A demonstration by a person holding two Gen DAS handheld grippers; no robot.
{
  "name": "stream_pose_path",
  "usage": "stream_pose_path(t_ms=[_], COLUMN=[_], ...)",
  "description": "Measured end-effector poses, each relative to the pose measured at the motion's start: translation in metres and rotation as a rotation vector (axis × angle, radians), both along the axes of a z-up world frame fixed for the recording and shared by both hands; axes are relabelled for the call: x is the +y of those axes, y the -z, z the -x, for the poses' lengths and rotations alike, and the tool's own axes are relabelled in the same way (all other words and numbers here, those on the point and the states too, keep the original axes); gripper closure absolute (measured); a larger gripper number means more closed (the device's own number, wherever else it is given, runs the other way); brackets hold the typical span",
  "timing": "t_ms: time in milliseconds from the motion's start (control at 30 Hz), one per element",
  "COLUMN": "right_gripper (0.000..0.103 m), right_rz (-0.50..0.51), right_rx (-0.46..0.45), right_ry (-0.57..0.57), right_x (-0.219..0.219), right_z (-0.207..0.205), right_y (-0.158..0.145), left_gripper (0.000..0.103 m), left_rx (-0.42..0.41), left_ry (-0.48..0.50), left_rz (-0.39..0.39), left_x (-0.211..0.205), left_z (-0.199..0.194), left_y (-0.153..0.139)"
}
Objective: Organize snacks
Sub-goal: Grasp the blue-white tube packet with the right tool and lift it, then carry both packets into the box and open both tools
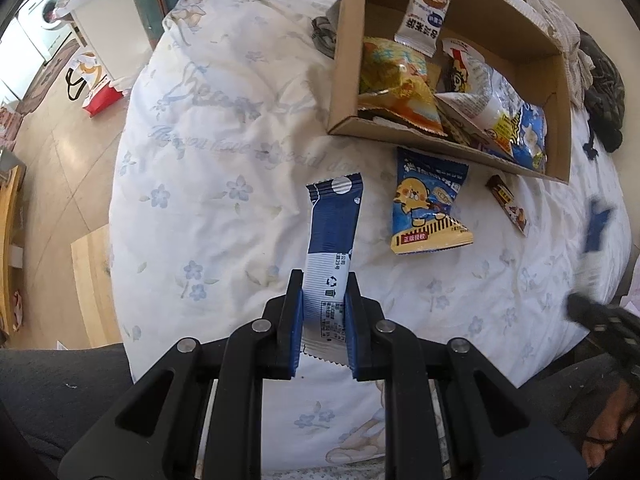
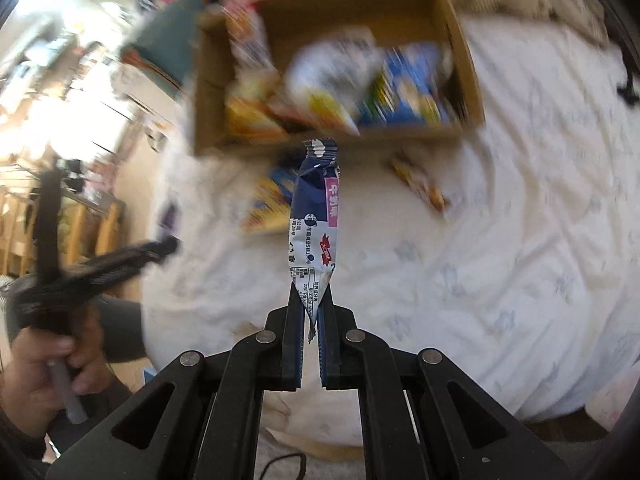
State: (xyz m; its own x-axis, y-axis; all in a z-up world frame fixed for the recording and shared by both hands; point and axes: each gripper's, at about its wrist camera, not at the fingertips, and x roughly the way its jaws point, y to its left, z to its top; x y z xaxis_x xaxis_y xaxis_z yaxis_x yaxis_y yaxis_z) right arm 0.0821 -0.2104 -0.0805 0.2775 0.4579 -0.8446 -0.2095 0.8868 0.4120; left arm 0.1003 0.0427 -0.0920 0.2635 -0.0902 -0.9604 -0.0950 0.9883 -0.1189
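Each gripper holds a long blue snack stick by its bottom end, pointing away. The left gripper (image 1: 325,300) pinches one stick (image 1: 334,232); the right gripper (image 2: 311,300) pinches another (image 2: 314,220). The box (image 1: 348,80) sits ahead, closer to the right one, I think.

The white packet (image 1: 428,4) leaning in the box (image 1: 348,80) is showing "FOOD" upside down at its top, above Chinese characters too distorted to read surely. The bedsheet (image 1: 224,152) is carrying faint script, partly reading "you have" and "special day". The navy wrapper (image 1: 330,248) is showing a recycling sign and a bin sign over small unreadable print. The blue bag (image 1: 430,208) is bearing a red label with illegible characters. In the right wrist view, the navy sachet (image 2: 314,224) is displaying a pink label with "牛奶".
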Motion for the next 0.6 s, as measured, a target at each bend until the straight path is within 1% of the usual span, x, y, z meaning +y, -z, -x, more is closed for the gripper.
stream_pose_path(t_ms=[33, 133, 200, 333, 500, 600], right_gripper=[0.097, 0.097, 0.097, 0.097, 0.097, 0.097], right_rz=[-0.015, -0.040, -0.044, -0.049, -0.065, -0.084], right_rx=[-0.054, -0.121, -0.129, -0.144, -0.144, -0.145], right_ry=[0.000, 0.030, 0.055, 0.075, 0.096, 0.123], right_x=[0.002, -0.001, -0.002, -0.008, -0.011, -0.016], right_z=[0.002, 0.006, 0.001, 0.003, 0.003, -0.001], right_y=[-0.012, -0.030, -0.030, -0.035, -0.034, -0.034], left_gripper=[0.088, 0.088, 0.088, 0.088, 0.088, 0.088], left_rx=[-0.013, -0.067, -0.099, -0.159, -0.210, -0.258], left_ry=[-0.003, 0.000, -0.002, 0.006, 0.009, -0.007], left_rz=[-0.002, -0.025, -0.036, -0.085, -0.102, -0.096], left_x=[0.001, 0.001, 0.001, -0.001, -0.002, 0.001], left_z=[0.001, 0.003, 0.003, 0.004, 0.006, 0.005], left_y=[-0.003, -0.013, -0.019, -0.030, -0.038, -0.050])
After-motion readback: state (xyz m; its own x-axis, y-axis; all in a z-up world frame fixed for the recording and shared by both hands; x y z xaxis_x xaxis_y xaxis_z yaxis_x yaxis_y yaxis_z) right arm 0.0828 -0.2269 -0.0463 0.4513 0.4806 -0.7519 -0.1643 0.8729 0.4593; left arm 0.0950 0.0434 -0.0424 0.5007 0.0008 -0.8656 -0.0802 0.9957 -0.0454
